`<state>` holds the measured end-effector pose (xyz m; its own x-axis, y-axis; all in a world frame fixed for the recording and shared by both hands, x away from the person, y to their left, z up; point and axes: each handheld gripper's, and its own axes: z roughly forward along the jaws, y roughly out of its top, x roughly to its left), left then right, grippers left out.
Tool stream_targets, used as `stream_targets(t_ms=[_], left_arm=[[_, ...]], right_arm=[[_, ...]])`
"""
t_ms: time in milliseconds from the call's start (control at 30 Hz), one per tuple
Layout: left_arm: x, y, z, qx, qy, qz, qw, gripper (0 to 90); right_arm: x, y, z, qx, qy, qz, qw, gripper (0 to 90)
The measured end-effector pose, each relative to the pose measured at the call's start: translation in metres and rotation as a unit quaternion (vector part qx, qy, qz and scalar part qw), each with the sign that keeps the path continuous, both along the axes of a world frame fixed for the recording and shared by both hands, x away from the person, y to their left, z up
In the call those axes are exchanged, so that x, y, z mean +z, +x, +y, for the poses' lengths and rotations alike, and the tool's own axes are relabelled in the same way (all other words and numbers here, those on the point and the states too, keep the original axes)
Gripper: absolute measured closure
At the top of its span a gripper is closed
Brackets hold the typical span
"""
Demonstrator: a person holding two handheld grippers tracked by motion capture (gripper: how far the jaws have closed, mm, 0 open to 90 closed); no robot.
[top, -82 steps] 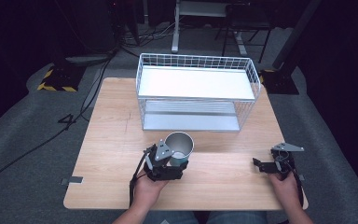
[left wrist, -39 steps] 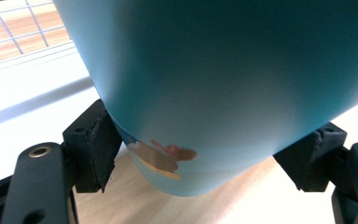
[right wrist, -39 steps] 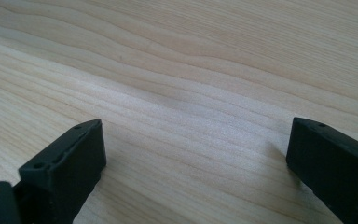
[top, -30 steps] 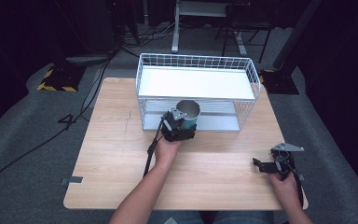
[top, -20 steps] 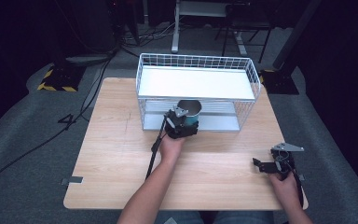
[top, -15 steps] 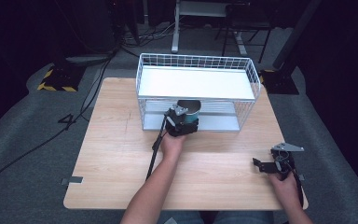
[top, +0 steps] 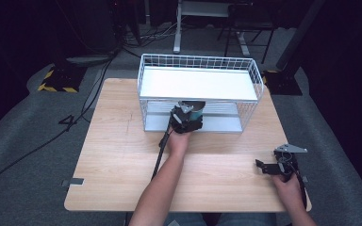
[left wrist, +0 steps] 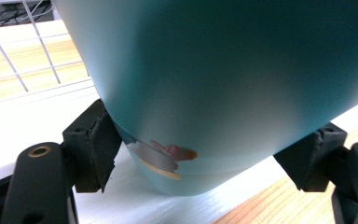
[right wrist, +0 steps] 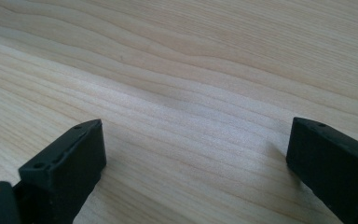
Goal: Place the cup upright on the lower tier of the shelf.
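A teal cup (top: 195,109) is clamped between the jaws of the left gripper (top: 186,118) and is held at the open front of the wire rack (top: 252,80), under the top shelf, just above the white lower shelf (top: 221,123). The right gripper (top: 279,166) is held with jaws apart near the table (top: 113,155) edge, gripping nothing. For a clean placement, the cup should be kept upright, cleared of the front wires, lowered until its base is seated flat, and only then released.
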<state>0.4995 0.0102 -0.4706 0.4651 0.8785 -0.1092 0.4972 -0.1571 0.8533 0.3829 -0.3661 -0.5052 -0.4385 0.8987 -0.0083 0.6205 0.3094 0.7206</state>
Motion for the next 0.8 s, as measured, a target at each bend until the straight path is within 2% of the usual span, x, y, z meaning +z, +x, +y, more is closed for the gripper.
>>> stream_targets(t_ms=[133,333,400,433,633,800], left_arm=[[-0.006,0.002,-0.003,0.01,0.003,0.003,0.9999,23.3],[-0.011,0.005,-0.004,0.018,-0.004,0.004,0.9998,23.2],[-0.011,0.006,-0.005,0.021,-0.002,0.005,0.9998,23.2],[-0.012,0.006,-0.005,0.026,0.006,0.003,0.9996,23.2],[-0.015,0.008,-0.007,0.025,0.011,0.016,0.9995,23.1],[-0.015,0.009,-0.007,0.022,0.007,0.016,0.9996,22.8]], right_arm=[[0.0,0.0,0.0,0.0,0.0,0.0,1.0,4.9],[0.0,0.0,0.0,0.0,0.0,0.0,1.0,5.0],[0.0,0.0,0.0,0.0,0.0,0.0,1.0,5.0],[0.0,0.0,0.0,0.0,0.0,0.0,1.0,5.0],[0.0,0.0,0.0,0.0,0.0,0.0,1.0,5.0],[0.0,0.0,0.0,0.0,0.0,0.0,1.0,5.0]])
